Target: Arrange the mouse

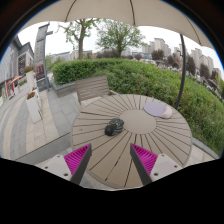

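Outside on a round wooden table point(150, 140) sits a small dark mouse point(114, 127). It lies near the middle of the slats, a little way beyond the gripper point(111, 160). Nothing is touching it. Farther back on the table lies a pale flat thing point(157, 108), well apart from the mouse. I cannot tell what it is.

The gripper's two fingers stand wide apart and hold nothing. Each one has a pink pad point(77, 157) on its inner side. The mouse is just ahead of the gap between them, a bit toward the left finger.

I think the mouse will be light and hard, with a smooth, rounded back. That shape could slip out if the fingers pinch it near the top. The best place to hold looks like its two long sides, low down near the table. The fingers would have to come forward first, one on each side.

A bench point(92, 88) stands behind the table. Past it are a green hedge point(150, 75), trees point(118, 35) and tall buildings point(160, 47). A big umbrella point(110, 10) hangs overhead.
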Tool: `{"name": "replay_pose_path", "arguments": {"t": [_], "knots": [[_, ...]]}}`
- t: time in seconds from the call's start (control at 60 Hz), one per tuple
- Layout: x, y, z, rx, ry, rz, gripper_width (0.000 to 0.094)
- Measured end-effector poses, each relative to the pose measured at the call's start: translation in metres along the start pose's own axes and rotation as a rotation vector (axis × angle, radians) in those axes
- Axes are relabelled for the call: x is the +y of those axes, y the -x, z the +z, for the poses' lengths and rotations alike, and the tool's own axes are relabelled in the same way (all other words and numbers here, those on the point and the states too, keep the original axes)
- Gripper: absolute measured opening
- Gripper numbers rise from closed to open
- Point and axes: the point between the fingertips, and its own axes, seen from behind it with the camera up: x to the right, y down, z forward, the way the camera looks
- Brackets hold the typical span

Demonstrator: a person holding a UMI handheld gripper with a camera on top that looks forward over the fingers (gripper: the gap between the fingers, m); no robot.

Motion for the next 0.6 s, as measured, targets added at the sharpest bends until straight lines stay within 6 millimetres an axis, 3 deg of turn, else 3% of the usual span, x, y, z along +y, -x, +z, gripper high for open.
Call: {"name": "replay_pose_path", "arguments": {"t": [0.267, 0.6], "knots": [[-0.003, 0.010, 0.108, 0.016, 0.020, 0.027, 0.0846], [-0.003, 0.000, 0.227, 0.049, 0.077, 0.027, 0.0849]]}}
